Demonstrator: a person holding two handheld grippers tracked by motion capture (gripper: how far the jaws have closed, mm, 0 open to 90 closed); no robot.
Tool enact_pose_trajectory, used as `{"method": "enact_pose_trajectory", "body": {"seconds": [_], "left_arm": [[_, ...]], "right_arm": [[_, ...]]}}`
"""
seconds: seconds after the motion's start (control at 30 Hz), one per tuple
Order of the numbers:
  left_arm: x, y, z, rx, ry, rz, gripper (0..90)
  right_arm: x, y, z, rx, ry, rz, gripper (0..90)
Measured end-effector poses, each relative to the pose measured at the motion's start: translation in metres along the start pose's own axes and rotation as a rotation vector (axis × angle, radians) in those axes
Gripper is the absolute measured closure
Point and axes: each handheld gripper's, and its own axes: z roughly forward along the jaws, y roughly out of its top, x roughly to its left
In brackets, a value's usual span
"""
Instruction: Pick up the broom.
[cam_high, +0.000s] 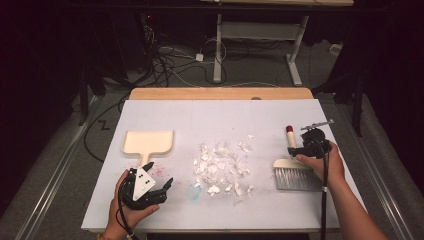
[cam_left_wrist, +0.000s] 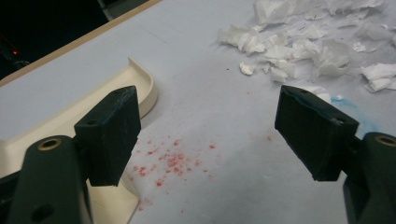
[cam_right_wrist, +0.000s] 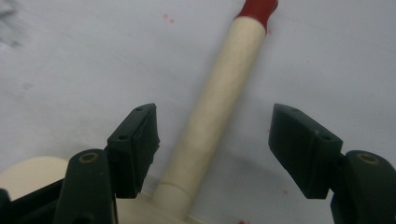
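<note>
We see the right gripper (cam_high: 300, 150) at the right side of the tabletop (cam_high: 210, 115), over the brush (cam_high: 295, 172). In the right gripper view its jaws stand apart on either side of the brush's cream handle (cam_right_wrist: 215, 107), which runs up between them to a red tip (cam_right_wrist: 258, 8); neither pad touches the handle, and there is a gap on both sides. The brush lies flat, its grey bristles (cam_high: 298, 179) toward the near edge and its red tip pointing away from us.

Our left gripper (cam_high: 162, 187) rests low near the front left of the tabletop, jaws wide apart and holding nothing. In the left gripper view we look between them at bare white surface with a scatter of red specks (cam_left_wrist: 170, 161), the cream dustpan (cam_left_wrist: 140, 88) just beside the left jaw. In the high view the dustpan (cam_high: 148, 142) lies flat, its handle pointing toward the left gripper.

Between the dustpan and the brush, near the middle, lies a loose heap of torn white paper scraps (cam_high: 222, 167). A faint blue smear (cam_high: 194, 192) marks the surface just left of the nearest scraps.
</note>
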Motion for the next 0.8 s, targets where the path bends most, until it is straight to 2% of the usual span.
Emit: {"method": "enact_pose_trajectory", "body": {"seconds": [0.07, 0.13, 0.17, 0.2, 0.27, 0.43, 0.53, 0.8], "left_arm": [[-0.0004, -0.0003, 0.0006, 0.004, -0.002, 0.003, 21.5], [-0.001, -0.0005, 0.0014, 0.007, -0.006, 0.004, 21.5], [-0.0012, -0.0007, 0.0017, 0.008, -0.008, 0.003, 21.5], [-0.0012, -0.0007, 0.0017, 0.008, -0.008, 0.003, 21.5], [-0.0015, -0.0006, 0.0022, 0.014, -0.009, 0.011, 21.5], [-0.0029, -0.0002, 0.0034, 0.014, -0.015, 0.011, 21.5], [-0.0036, -0.0003, 0.0047, 0.017, -0.019, 0.018, 21.5], [-0.0034, 0.0001, 0.0048, 0.019, -0.023, 0.016, 21.5]], "right_arm": [[-0.0005, 0.0, 0.0096, 0.029, 0.017, 0.014, 37.5], [0.0007, 0.0005, 0.0109, 0.016, 0.001, 0.021, 42.0], [0.0016, 0.0009, 0.0107, 0.012, 0.005, 0.01, 47.4], [0.0016, 0.0009, 0.0107, 0.012, 0.005, 0.01, 47.4], [0.0043, -0.0002, 0.0107, -0.001, 0.014, 0.0, 55.4], [0.0015, -0.0013, 0.0105, -0.011, 0.039, -0.001, 61.8], [-0.0006, -0.0023, 0.01, -0.019, 0.038, 0.004, 69.9], [-0.0045, -0.0037, 0.0098, -0.032, 0.061, -0.009, 71.3]]}}
